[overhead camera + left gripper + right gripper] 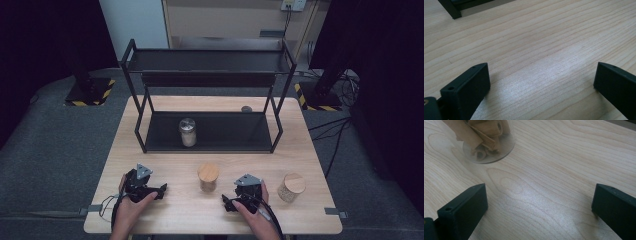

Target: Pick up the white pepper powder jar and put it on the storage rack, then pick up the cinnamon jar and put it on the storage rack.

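A light wooden table [165,210] carries a black two-tier metal rack [207,82] holding a metal-lidded glass jar [188,132]. Two wood-lidded jars [208,177] stand in front. Left gripper [159,190] and right gripper [228,202] rest wide apart, empty; the nearer jar probably wants a centred, level grasp.

Pale wooden table [544,47] with a soft sheen, matt black metal rack [207,82], wood-lidded clear jar [208,177].

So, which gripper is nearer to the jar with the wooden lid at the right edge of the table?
The right gripper. It rests just left of that jar, apart from it. The left gripper lies farther left, beyond the middle jar.
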`<act>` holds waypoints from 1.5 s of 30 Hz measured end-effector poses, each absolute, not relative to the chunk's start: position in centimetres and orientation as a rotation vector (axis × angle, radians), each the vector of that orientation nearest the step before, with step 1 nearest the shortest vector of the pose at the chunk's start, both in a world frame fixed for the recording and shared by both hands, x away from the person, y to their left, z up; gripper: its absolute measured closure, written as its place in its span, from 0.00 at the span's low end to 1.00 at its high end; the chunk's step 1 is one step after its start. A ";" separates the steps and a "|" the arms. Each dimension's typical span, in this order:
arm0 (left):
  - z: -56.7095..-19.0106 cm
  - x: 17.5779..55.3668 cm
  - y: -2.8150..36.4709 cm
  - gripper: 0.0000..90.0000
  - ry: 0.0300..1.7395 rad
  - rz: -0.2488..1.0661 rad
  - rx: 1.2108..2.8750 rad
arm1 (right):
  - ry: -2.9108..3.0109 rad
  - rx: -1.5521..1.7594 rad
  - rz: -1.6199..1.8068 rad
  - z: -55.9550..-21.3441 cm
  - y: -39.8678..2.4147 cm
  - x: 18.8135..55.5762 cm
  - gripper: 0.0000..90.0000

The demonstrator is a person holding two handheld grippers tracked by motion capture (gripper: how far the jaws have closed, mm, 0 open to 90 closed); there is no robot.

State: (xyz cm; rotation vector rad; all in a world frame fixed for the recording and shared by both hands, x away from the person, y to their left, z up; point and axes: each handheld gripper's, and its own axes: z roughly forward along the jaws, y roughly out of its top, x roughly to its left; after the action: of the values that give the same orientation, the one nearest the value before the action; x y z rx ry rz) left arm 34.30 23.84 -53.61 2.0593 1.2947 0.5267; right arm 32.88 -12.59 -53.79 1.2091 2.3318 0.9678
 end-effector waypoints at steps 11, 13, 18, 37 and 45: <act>-53.6 34.4 23.8 0.00 1.299 0.526 2.058 | 2.322 1.201 1.003 -52.8 -12.6 33.0 0.03; -53.6 34.4 23.8 0.00 1.300 0.526 2.057 | 2.326 1.192 0.994 -52.4 -12.6 33.0 0.03; -53.6 34.4 23.8 0.00 1.304 0.529 2.055 | 2.340 1.168 0.984 -51.7 -12.7 32.5 0.03; -53.6 34.4 23.8 0.00 1.306 0.529 2.052 | 2.369 1.071 1.094 -49.2 -9.9 31.6 0.02; -53.6 34.4 23.8 0.00 1.307 0.529 2.052 | 2.381 1.032 1.101 -49.1 -8.5 32.1 0.04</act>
State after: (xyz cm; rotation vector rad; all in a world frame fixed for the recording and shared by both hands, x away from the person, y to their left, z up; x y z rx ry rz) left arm 34.38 23.76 -53.62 2.0519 1.3067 0.5294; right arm 32.11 -8.47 -49.07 1.0319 2.3807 1.1010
